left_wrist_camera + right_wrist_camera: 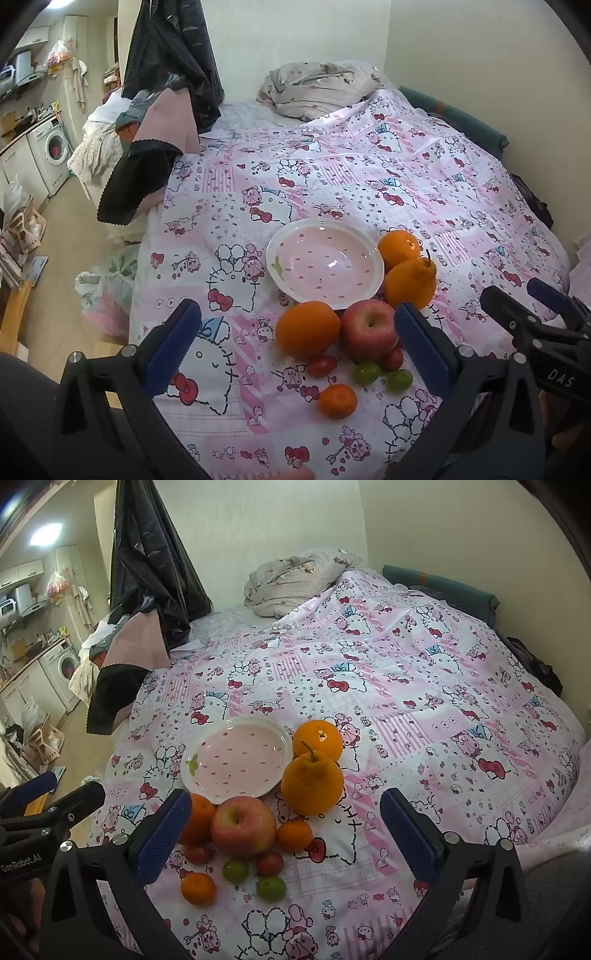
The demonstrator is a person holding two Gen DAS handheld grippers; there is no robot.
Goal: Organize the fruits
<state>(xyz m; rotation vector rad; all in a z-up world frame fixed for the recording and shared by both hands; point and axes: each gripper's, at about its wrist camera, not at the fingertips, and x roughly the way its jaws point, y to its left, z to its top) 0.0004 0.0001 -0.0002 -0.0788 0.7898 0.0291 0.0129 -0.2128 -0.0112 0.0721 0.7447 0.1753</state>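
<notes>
Both grippers hang wide apart and empty above the near edge of the bed. The left gripper point(295, 343) frames an orange point(307, 328) and a red apple point(369, 325) between its blue fingers point(171, 347) without touching either; the right gripper point(286, 834) has its own blue fingers point(162, 834) spread over the same cluster, pitched down toward it.

Just past the tips lies the loose fruit on the pink cartoon-cat bedsheet point(406, 177): two small red tomatoes point(321, 365) beside the apple, two green grapes point(365, 373) nearer still, and a small mandarin point(338, 401) nearest of all. A second mandarin point(294, 835) shows in the right view, just right of the apple. Farther off, a knobbly stemmed citrus point(410, 282) sits in front of another orange point(399, 245), both touching or just beside the right rim of the pink strawberry-print bowl point(280, 251), which holds nothing.

Judging by the bare bowl, sorting has not begun; this looks like the approach before the first pick. The next move likely calls for one gripper to lower onto a single fruit, probably the apple or near orange, and close gently enough not to bruise it or roll its neighbours on the soft sheet.
</notes>
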